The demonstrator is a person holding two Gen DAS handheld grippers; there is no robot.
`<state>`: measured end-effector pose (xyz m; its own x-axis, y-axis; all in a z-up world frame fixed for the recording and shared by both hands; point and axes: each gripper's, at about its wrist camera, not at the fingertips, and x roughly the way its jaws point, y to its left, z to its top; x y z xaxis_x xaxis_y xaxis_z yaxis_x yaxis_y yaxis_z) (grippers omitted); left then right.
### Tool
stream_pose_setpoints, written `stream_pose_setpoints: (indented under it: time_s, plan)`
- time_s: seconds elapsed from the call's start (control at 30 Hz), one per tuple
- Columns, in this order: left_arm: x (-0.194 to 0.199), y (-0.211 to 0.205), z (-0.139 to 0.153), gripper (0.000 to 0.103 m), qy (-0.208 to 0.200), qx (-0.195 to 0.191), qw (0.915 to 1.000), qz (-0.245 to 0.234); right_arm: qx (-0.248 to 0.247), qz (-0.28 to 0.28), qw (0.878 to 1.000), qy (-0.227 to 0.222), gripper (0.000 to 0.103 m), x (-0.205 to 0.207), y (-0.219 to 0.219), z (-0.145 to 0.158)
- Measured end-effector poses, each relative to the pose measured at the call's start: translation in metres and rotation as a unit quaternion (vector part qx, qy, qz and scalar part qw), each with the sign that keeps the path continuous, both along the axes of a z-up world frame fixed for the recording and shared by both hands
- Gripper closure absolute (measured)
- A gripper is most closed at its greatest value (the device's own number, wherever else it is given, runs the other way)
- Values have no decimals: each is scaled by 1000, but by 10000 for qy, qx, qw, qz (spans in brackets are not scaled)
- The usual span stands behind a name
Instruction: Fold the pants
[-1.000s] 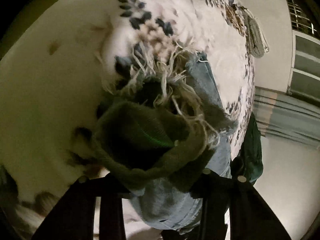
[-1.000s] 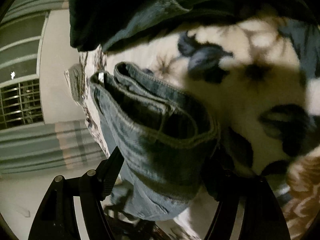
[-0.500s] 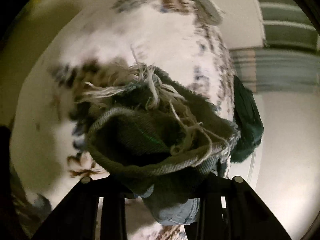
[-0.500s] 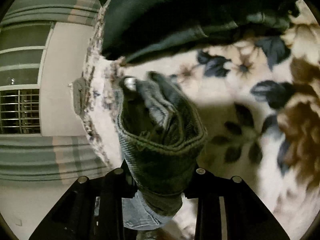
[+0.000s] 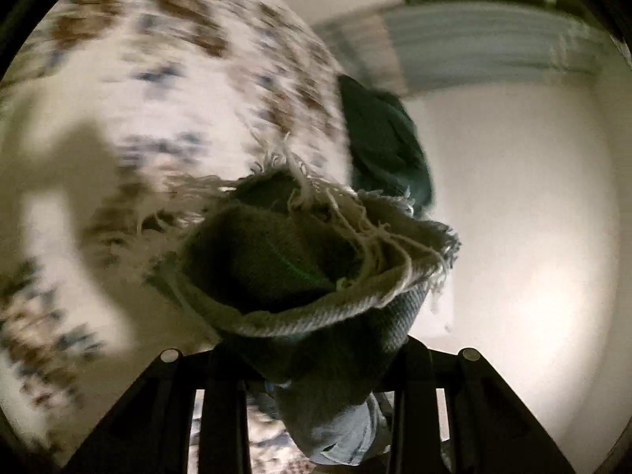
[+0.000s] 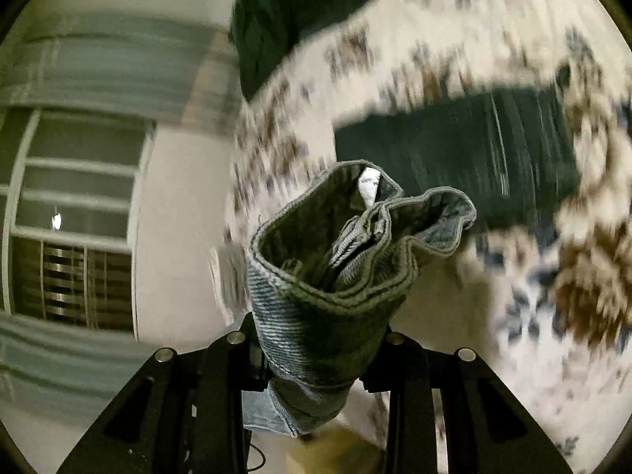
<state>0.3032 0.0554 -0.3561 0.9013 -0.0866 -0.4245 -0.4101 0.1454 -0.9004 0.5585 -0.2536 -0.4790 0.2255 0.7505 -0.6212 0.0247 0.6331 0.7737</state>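
The pants are light blue jeans. In the left wrist view my left gripper point(image 5: 316, 359) is shut on the frayed leg hem point(image 5: 316, 260), which bunches up above the fingers with loose white threads. In the right wrist view my right gripper point(image 6: 320, 343) is shut on the folded waistband point(image 6: 331, 276), with the zipper and a white label showing inside. Both ends are lifted above the floral bedspread point(image 5: 138, 118). The stretch of jeans between the two grippers is hidden.
A dark green garment point(image 6: 454, 154) lies on the floral bedspread point(image 6: 553, 316), and another green cloth point(image 5: 383, 142) hangs at the bed's edge. A white wall point(image 5: 533, 237), striped curtain point(image 6: 98, 63) and barred window point(image 6: 79, 276) stand beyond the bed. Both views are motion-blurred.
Both grippers have swung upward and away from the bedspread, carrying the hem and waistband with them. More wall and window show now. The grips have not changed.
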Motion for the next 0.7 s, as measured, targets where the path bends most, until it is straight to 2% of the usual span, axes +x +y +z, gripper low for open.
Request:
stream_pose_setpoints:
  time_s: [0.13, 0.23, 0.3, 0.37, 0.47, 0.53, 0.57, 0.63, 0.7]
  plan:
    - [104, 11, 9, 75, -455, 46, 9964, -715, 109, -865, 9953, -430, 70, 47, -19, 34]
    - [173, 7, -7, 75, -633, 160, 9892, -1314, 89, -1450, 9867, -725, 70, 76, -36, 40]
    - [205, 2, -36, 75, -536, 174, 9849, -1636, 88, -1819, 9806, -724, 70, 88, -52, 25]
    - [226, -4, -71, 75, -258, 241, 9816, -1876, 25, -2114, 9755, -612, 70, 93, -64, -9]
    - [231, -11, -143, 75, 404, 321, 9748, -2169, -59, -2379, 9711, -192, 70, 89, -80, -78]
    - [218, -12, -176, 75, 731, 264, 9716, -2233, -167, -2465, 9690, 64, 70, 79, -83, -116]
    - [210, -10, -189, 75, 763, 226, 9703, -2284, -230, -2507, 9677, 131, 70, 73, -85, -132]
    - [202, -11, -194, 75, 767, 345, 9655, -2466, -133, -2604, 9652, 206, 70, 63, -89, -149]
    - [198, -10, -191, 72, 768, 518, 9592, -2672, -134, -2590, 9655, 220, 70, 57, -89, -154]
